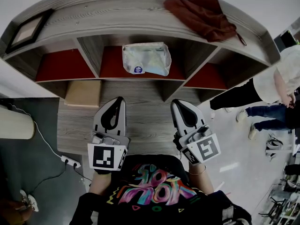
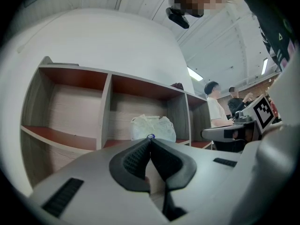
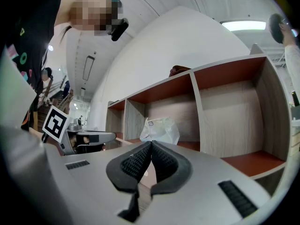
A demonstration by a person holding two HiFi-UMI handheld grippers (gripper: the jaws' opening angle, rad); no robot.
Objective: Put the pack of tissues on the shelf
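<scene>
The left gripper (image 2: 150, 140) has its jaws pressed together, the dark ribbed pads (image 2: 136, 161) meeting at the tips with nothing between them. The right gripper (image 3: 151, 144) is the same, with its jaws closed tip to tip and empty. In the head view the two sit side by side in front of the person's chest, each pointing at the shelf (image 1: 117, 18) and touching nothing on it.

The pack of tissues (image 1: 146, 58) lies in the middle compartment of the upper row, on that compartment's red-brown floor, well apart from both grippers. On the shelf's top board a brown-red cloth (image 1: 201, 15) is crumpled toward the right end, and a picture frame (image 1: 26, 30) lies at the left end. Other people (image 1: 276, 81) stand off to the right.
</scene>
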